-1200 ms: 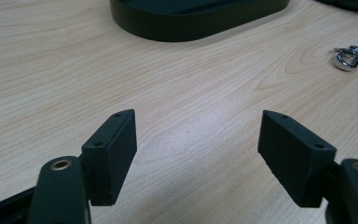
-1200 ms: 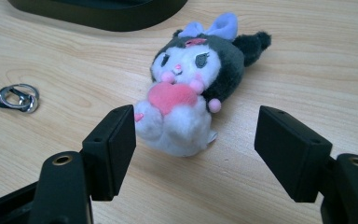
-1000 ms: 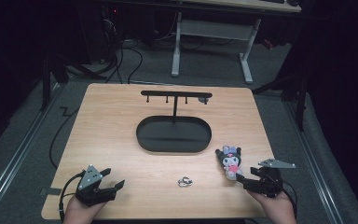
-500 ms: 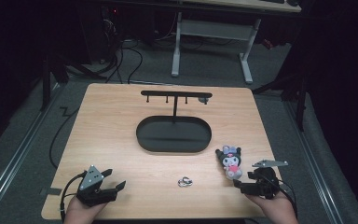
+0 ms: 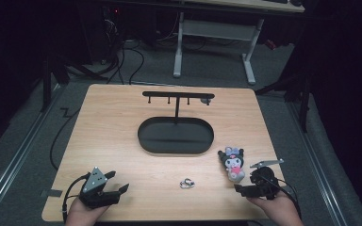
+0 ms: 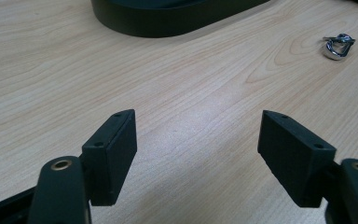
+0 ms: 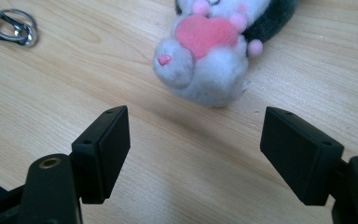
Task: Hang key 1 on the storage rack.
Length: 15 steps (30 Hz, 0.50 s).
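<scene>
A small plush toy [image 5: 233, 163] with dark ears and a pink heart lies on the wooden table at the front right. My right gripper [image 5: 244, 182] stands open just in front of it. In the right gripper view the plush [image 7: 209, 60] lies just beyond the open right gripper [image 7: 196, 140], untouched. A small metal ring clasp [image 5: 187, 183] lies at the front centre, and it also appears as the clasp [image 7: 11, 28] at the upper left of that view. My left gripper [image 5: 119, 181] rests open at the front left, its jaws wide with nothing between them [image 6: 198, 144], and the clasp [image 6: 337, 45] is far off.
A black oval base [image 5: 175, 151] sits mid-table with a thin post carrying a hook bar [image 5: 177, 95] above it. Its edge [image 6: 168, 21] shows at the top of the left gripper view. Desk legs and cables stand on the floor beyond the table's far edge.
My right gripper has shifted slightly left and turned toward the plush's lower end. The left gripper, plush and clasp have not moved.
</scene>
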### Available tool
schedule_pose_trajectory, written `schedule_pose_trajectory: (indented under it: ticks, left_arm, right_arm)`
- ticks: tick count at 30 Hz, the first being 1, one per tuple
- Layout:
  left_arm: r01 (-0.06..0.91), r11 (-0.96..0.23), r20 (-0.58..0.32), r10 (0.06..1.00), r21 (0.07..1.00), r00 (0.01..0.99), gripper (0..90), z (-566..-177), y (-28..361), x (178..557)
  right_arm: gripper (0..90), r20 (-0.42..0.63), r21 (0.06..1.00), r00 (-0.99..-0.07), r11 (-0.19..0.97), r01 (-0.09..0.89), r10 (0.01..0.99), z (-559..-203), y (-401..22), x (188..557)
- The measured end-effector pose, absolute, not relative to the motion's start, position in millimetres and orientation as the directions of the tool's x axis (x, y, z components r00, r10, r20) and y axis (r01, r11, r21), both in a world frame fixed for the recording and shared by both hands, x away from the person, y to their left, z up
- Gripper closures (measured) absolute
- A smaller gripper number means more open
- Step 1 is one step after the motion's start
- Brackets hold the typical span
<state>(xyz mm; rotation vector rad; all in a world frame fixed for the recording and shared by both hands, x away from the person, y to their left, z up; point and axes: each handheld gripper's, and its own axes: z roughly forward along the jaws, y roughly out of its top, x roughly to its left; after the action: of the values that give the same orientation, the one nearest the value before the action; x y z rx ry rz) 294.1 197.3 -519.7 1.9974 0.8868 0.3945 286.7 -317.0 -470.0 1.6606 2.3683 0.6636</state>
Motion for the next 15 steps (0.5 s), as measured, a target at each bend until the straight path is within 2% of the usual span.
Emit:
schedule_pose_trajectory:
  ticks: [9,15]
  left_arm:
    - [0.429,-0.357,-0.06,0.707,0.83,0.705,28.8,-520,196,295]
    - [0.43,-0.359,-0.061,0.706,0.829,0.706,28.8,-520,195,295]
  right_arm:
    - [23.4,0.102,0.359,-0.373,0.316,0.878,0.922,-473,-308,296]
    - [22.8,0.074,0.33,-0.395,0.351,0.876,0.916,-456,-303,305]
